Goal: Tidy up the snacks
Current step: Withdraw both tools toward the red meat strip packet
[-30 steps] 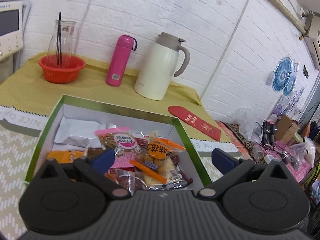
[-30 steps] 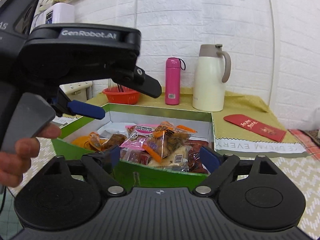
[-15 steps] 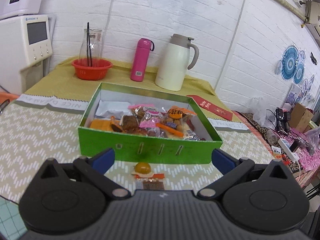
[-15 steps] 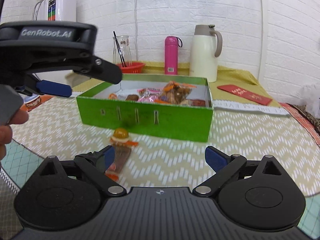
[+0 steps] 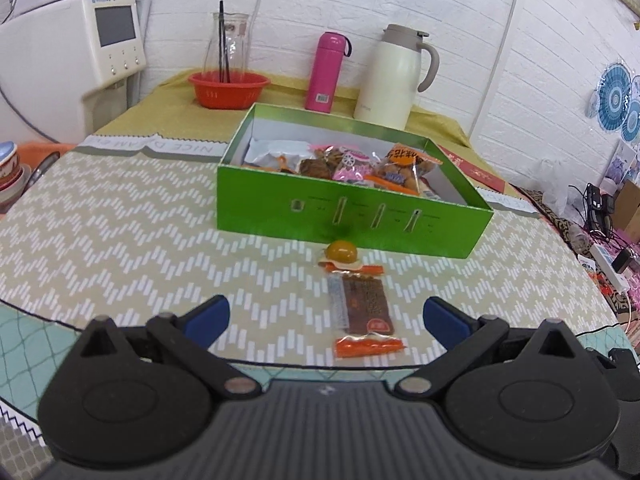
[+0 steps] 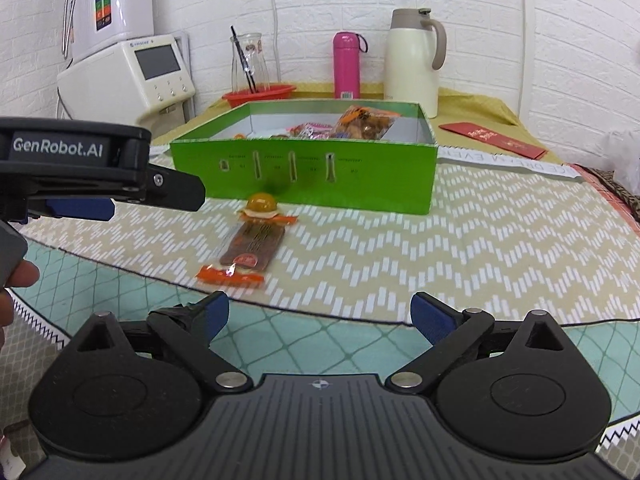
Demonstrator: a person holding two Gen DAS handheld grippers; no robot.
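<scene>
A green box (image 5: 352, 216) holds several wrapped snacks (image 5: 396, 164); it also shows in the right wrist view (image 6: 304, 172). In front of it on the zigzag mat lie a brown snack bar in a clear and orange wrapper (image 5: 366, 308) (image 6: 254, 246) and a small round yellow-orange sweet (image 5: 341, 251) (image 6: 262, 203). My left gripper (image 5: 326, 318) is open and empty, just short of the bar. My right gripper (image 6: 320, 314) is open and empty, farther back over the teal mat edge. The left gripper also shows at the left of the right wrist view (image 6: 92, 184).
Behind the box stand a pink bottle (image 5: 328, 72), a cream thermos jug (image 5: 394, 76), a red bowl with a glass carafe (image 5: 228, 88) and a red envelope (image 6: 492, 140). A white appliance (image 5: 80, 60) is at the left. Bowls (image 5: 10, 172) sit at the table's left edge.
Both grippers have pulled back from over the box toward the near table edge. The snack bar and round sweet on the mat have come into view. Both jaws stay open.
</scene>
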